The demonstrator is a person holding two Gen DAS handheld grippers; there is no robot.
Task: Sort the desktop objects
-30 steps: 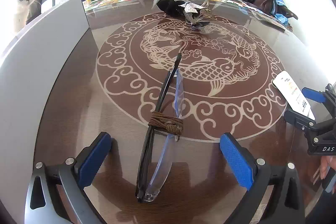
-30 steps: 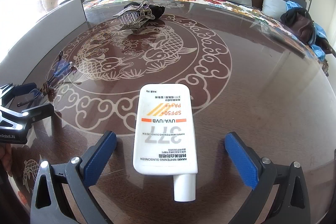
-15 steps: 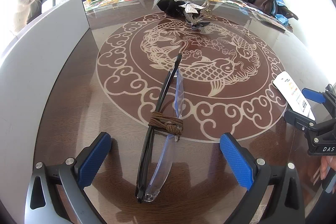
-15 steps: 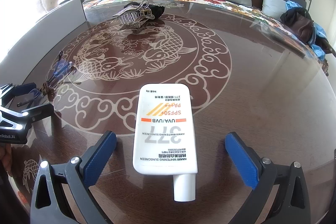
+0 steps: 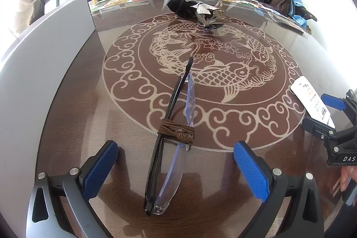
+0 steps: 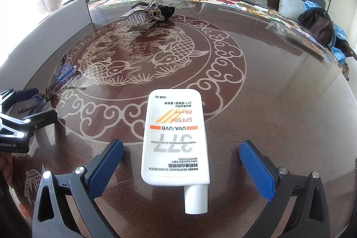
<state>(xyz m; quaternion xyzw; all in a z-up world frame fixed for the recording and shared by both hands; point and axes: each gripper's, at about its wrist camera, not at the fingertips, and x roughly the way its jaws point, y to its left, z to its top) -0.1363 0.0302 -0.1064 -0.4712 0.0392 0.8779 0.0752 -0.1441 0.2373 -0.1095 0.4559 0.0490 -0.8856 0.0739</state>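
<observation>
Sunscreen tube [image 6: 176,137] lies flat on the glass table [image 6: 279,86], cap toward the right gripper [image 6: 181,167], whose jaws stand wide astride it. Likewise the left gripper [image 5: 173,167] straddles folded glasses [image 5: 171,137], jaws wide, probably lined up for grasping. A hair clip [image 6: 142,15] sits well apart; nothing blocks either.

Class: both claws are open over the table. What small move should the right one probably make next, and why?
Probably close the right claw on the sunscreen tube: the tube lies flat between its open fingers, cap toward the camera, untouched. The left claw likewise straddles the folded glasses.
</observation>
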